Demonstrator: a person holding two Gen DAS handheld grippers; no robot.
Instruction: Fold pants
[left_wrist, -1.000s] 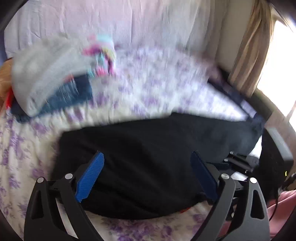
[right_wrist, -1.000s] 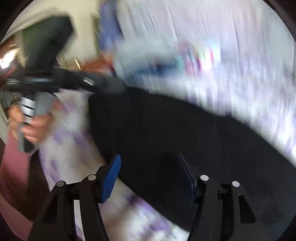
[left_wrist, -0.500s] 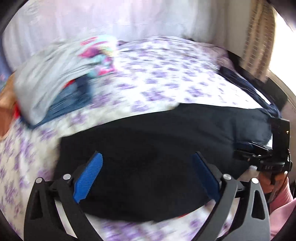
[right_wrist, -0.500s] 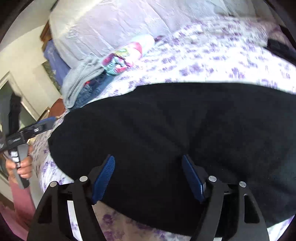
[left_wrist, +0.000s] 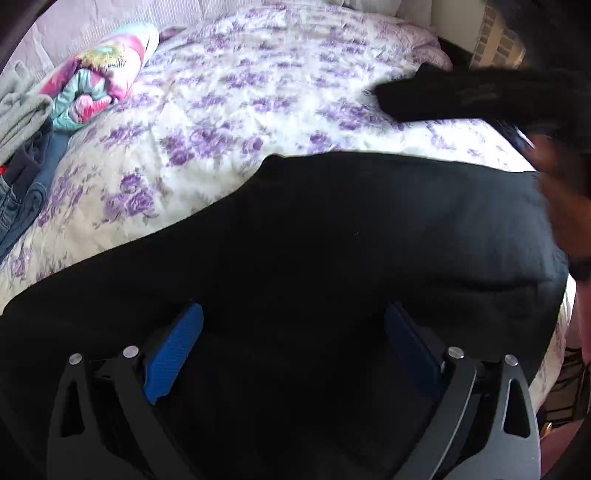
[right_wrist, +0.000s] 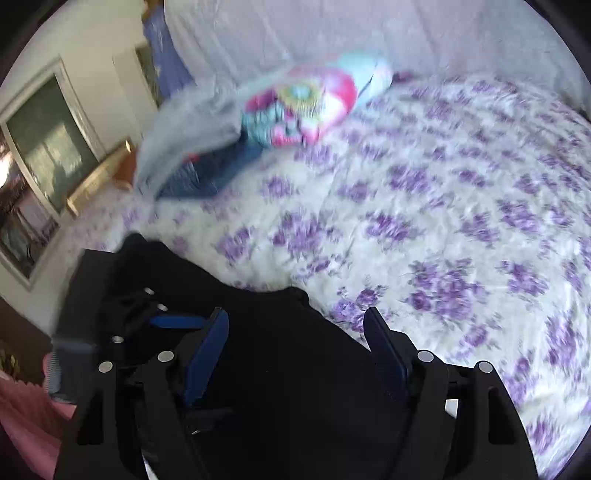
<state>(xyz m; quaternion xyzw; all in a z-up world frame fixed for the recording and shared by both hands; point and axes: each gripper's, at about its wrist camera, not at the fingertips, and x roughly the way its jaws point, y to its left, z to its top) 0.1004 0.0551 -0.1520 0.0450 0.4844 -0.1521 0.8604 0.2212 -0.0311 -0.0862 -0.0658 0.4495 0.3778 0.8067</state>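
Black pants (left_wrist: 332, 258) lie spread flat on a bedspread (left_wrist: 229, 122) printed with purple flowers. My left gripper (left_wrist: 291, 350) hovers low over the middle of the pants. Its jaws are opening, and only flat cloth lies under them, untouched by the blue pads (left_wrist: 173, 354). In the right wrist view my right gripper (right_wrist: 295, 350) stands open over one end of the pants (right_wrist: 280, 387), near their edge, gripping nothing. The left tool's black frame (right_wrist: 129, 314) shows just to its left. A dark blurred shape (left_wrist: 461, 96) crosses the upper right of the left wrist view.
A pile of clothes sits at the bed's far left: a grey garment (right_wrist: 192, 125), jeans (right_wrist: 207, 173) and a pink and turquoise bundle (right_wrist: 306, 107). White pillows (right_wrist: 332, 33) line the head of the bed. A pink sleeve (right_wrist: 22, 406) and a blurred hand (left_wrist: 554, 214) show at the edges.
Both grippers have slid along the pants and their jaws stand wider. The left one is now lower and closer to the cloth. The right view has swung from the pants' middle to their edge.
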